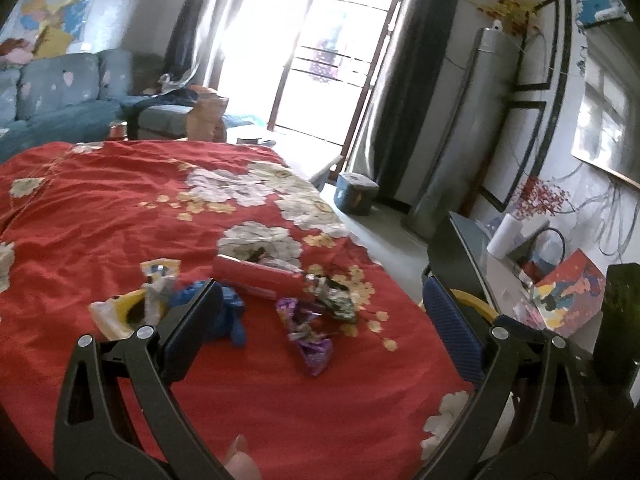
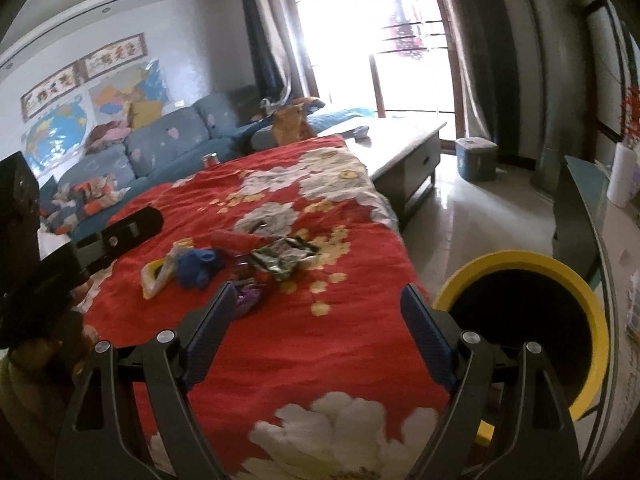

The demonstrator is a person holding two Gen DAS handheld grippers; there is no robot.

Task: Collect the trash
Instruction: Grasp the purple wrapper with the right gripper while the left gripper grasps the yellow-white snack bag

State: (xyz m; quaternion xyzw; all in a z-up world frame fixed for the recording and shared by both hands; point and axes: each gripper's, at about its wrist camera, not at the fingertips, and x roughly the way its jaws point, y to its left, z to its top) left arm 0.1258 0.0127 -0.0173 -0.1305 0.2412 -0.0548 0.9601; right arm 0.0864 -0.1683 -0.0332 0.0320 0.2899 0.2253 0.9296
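Observation:
Trash lies in a pile on the red floral tablecloth (image 1: 120, 208): a purple wrapper (image 1: 310, 336), a blue crumpled glove (image 1: 234, 316), a yellow-white packet (image 1: 120, 314), a red box (image 1: 256, 276) and a green-black wrapper (image 1: 334, 296). My left gripper (image 1: 320, 320) is open and empty, just above the purple wrapper. My right gripper (image 2: 320, 312) is open and empty, nearer the table's front edge; the pile (image 2: 240, 268) lies ahead of it. A yellow-rimmed bin (image 2: 532, 320) stands to the right of the table. The left gripper (image 2: 120, 236) shows at left in the right wrist view.
A blue sofa (image 2: 168, 140) stands behind the table. A low white table (image 2: 404, 148) and a small blue bin (image 2: 476, 156) are near the bright balcony door. A side cabinet (image 1: 520, 280) with a paper roll and boxes stands at the right.

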